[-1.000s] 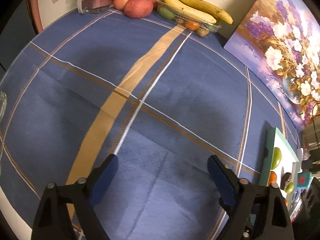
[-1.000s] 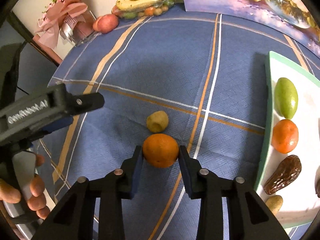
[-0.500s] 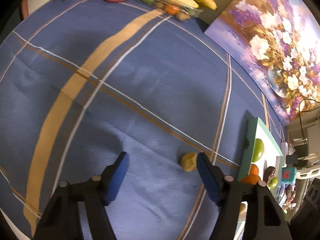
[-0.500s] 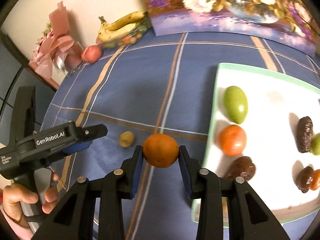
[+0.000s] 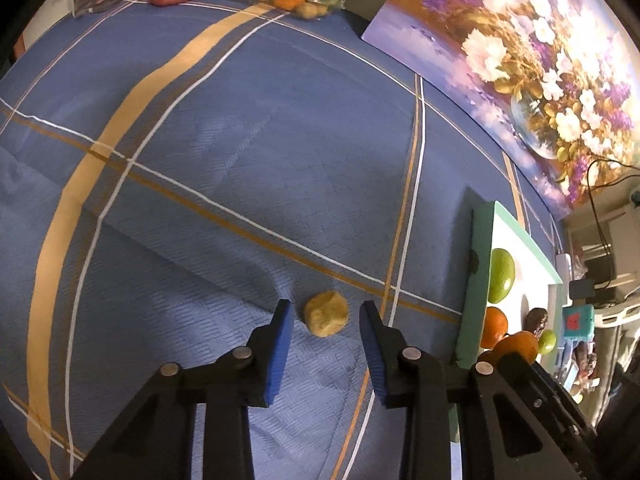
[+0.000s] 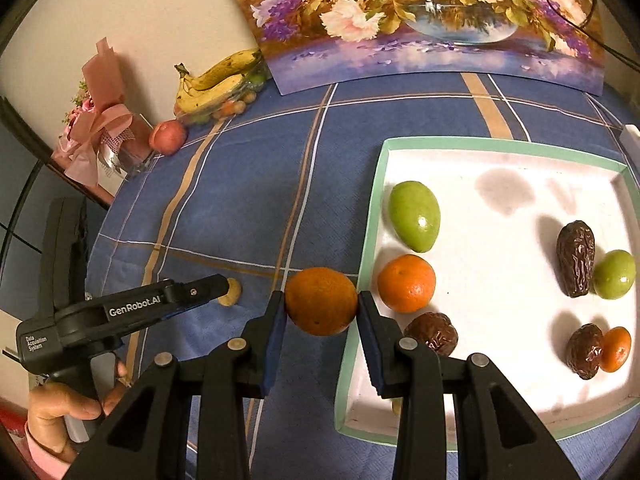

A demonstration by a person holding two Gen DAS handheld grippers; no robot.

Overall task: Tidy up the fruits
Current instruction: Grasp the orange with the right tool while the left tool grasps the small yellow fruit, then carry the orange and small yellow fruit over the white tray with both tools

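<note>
Right claw (image 6: 321, 312) has the orange (image 6: 321, 301) pinched between its pads, held up over the blue cloth right at the left edge of the tray (image 6: 500, 145). Left claw (image 5: 325, 322) is spread wide, one finger either side of a small yellowish fruit (image 5: 325, 313) lying on the tabletop (image 5: 240, 160), not touching it as far as I can see. In the tray there's a green fruit (image 6: 414, 216), a tangerine (image 6: 406, 283) just below it and a date (image 6: 434, 336) below that, with more dates, a green one and a small orange one on the far right. Bananas (image 6: 218, 80) and an apple (image 6: 168, 137) sit way back by the wall, next to the flower painting (image 6: 420, 20).
</note>
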